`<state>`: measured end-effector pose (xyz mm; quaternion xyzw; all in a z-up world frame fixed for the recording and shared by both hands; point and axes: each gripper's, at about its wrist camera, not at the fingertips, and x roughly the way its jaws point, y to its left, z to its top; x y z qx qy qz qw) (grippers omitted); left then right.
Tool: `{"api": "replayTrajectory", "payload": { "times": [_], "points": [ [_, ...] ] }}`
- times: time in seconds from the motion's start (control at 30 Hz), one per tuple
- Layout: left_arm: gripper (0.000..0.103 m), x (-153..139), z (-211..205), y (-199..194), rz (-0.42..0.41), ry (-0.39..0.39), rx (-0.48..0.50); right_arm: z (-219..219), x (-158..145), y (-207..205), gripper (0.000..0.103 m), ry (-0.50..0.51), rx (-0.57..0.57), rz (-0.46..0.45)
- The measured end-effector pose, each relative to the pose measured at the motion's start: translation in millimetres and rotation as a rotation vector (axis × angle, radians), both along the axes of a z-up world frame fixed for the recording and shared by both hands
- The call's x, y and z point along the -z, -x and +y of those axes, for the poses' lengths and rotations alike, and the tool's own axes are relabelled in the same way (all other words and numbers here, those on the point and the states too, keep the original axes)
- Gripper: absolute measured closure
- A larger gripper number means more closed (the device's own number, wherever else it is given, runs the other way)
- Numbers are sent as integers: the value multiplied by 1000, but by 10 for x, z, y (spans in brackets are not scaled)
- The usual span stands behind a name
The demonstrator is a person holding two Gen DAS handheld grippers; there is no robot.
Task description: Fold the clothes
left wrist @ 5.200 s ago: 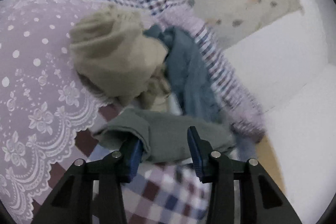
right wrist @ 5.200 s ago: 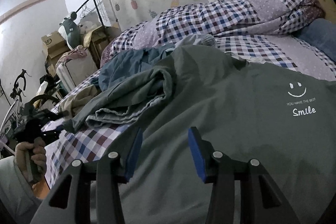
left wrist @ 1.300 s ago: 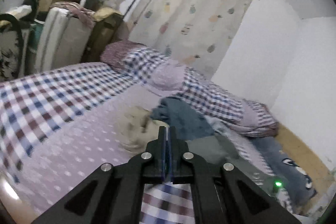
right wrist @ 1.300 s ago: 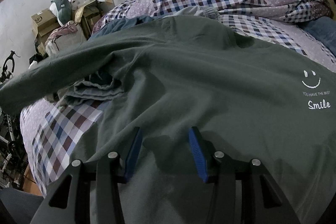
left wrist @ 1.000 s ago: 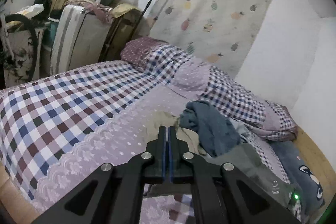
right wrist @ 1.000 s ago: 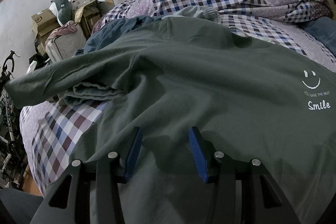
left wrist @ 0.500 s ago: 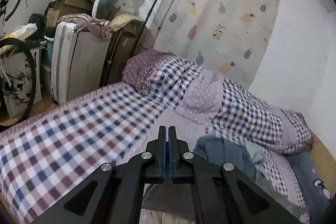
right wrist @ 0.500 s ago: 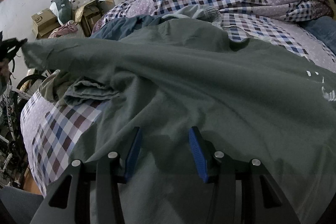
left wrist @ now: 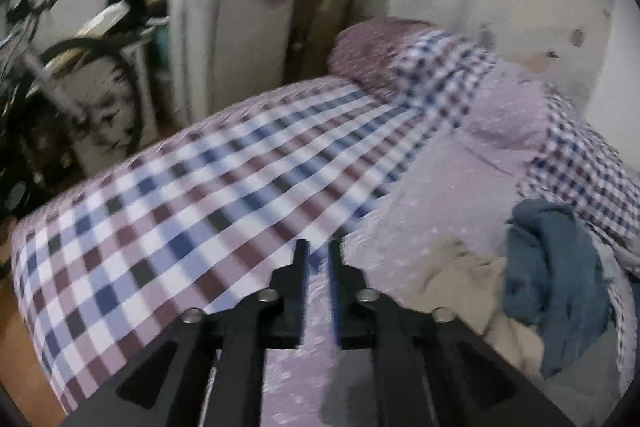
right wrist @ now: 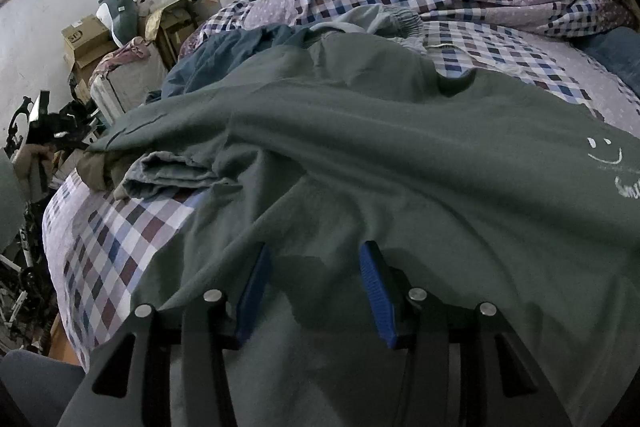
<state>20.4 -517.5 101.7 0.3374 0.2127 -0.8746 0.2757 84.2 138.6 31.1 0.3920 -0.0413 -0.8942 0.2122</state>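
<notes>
On the bed (right wrist: 120, 227), a green shirt (right wrist: 400, 163) is spread under the right gripper (right wrist: 316, 291), its jaws apart and empty. The left gripper (left wrist: 318, 267) is seen slightly parted, gripping nothing.

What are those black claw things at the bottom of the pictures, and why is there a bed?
They are two grabbers that a person holds, one in each hand. Each has a little camera looking along its fingers, so you get two pictures. The left gripper is slightly open and holds nothing. The right gripper is open over a green T-shirt with a smiley face, spread on the checked bed. A blue garment and a beige garment lie in a heap nearby, waiting to be folded.
</notes>
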Motion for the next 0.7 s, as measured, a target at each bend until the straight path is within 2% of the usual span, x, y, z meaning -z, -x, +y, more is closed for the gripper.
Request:
{"api": "replayTrajectory", "payload": {
  "times": [0.07, 0.13, 0.17, 0.27, 0.37, 0.5, 0.7],
  "points": [
    [44, -5, -29, -99, -4, 0, -24, 3, -9, -5, 52, -1, -3, -1],
    [25, -87, -24, -236, 22, 0, -44, 8, -21, -12, 52, 0, -6, -1],
    [21, -147, -12, -310, 43, -1, -53, 13, -32, -19, 52, 2, -8, -1],
    [21, -351, 80, -528, 125, -19, -33, 40, -96, -56, 52, 16, -12, 6],
    [19, -640, 374, -710, 219, -23, 28, 114, -221, -109, 52, 46, -17, 31],
    [17, -948, 917, -783, 312, -28, 163, 325, -455, -187, 51, 107, -12, 78],
    [16, -1249, 2041, -688, 356, -50, 427, 947, -815, -246, 45, 176, 68, 162]
  ]
}}
